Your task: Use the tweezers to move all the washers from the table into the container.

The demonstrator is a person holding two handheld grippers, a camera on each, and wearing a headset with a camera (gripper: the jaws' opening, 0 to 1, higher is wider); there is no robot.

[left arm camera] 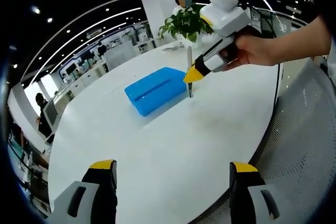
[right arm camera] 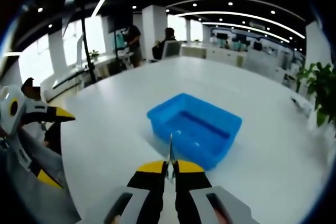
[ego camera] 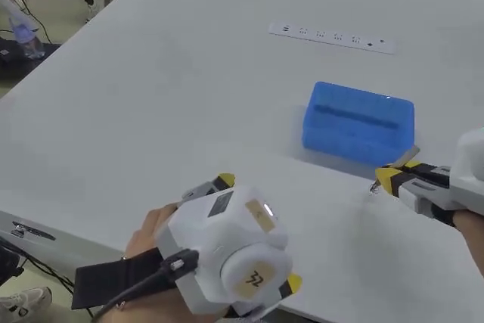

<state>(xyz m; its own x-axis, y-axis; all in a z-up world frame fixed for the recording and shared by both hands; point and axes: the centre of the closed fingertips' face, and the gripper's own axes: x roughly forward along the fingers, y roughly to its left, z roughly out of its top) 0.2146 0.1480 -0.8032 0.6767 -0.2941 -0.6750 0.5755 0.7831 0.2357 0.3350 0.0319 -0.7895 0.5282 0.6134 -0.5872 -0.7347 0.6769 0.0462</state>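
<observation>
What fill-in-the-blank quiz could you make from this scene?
1. The container on the table is ____ in colour.
2. The right gripper is shut on the ____.
3. The left gripper has its jaws ____.

Missing words: blue; tweezers; open.

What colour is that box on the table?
The container is blue, seen best in the right gripper view.
</observation>
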